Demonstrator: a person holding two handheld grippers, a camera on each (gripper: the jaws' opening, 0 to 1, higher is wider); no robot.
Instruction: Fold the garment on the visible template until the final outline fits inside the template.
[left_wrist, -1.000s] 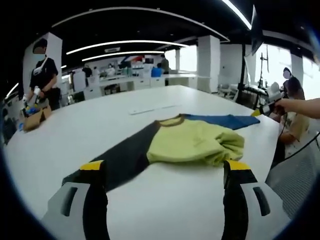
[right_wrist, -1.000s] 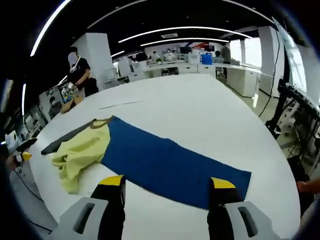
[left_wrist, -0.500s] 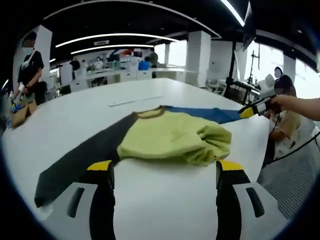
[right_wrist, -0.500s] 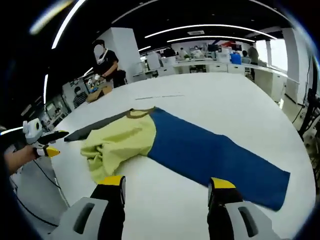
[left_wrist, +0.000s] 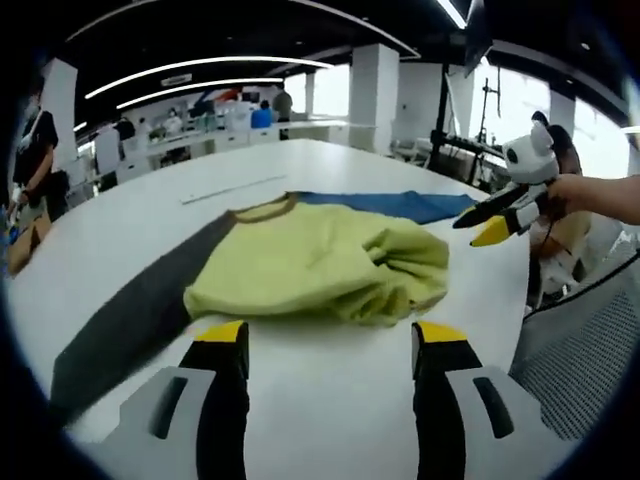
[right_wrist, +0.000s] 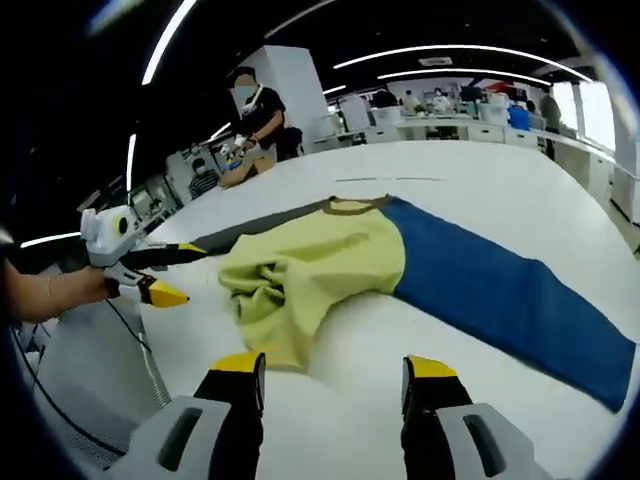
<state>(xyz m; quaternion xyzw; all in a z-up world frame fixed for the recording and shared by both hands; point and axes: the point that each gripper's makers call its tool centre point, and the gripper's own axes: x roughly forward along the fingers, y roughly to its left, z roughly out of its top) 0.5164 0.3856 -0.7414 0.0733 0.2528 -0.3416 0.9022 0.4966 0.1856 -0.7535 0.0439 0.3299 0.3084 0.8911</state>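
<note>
Garment (left_wrist: 320, 265) lies bunched on table (left_wrist: 300, 400) (yellow middle), both grippers' jaws apart, empty.

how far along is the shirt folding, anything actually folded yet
Barely begun. Done: the shirt lies on the white table, its yellow body bunched at the hem, not neatly folded. The blue sleeve and dark sleeve both lie stretched out flat. In hand: nothing; the left claw and right claw are open, hovering short of the cloth. Left: both sleeves and the body. I can't make out a template outline.
</note>
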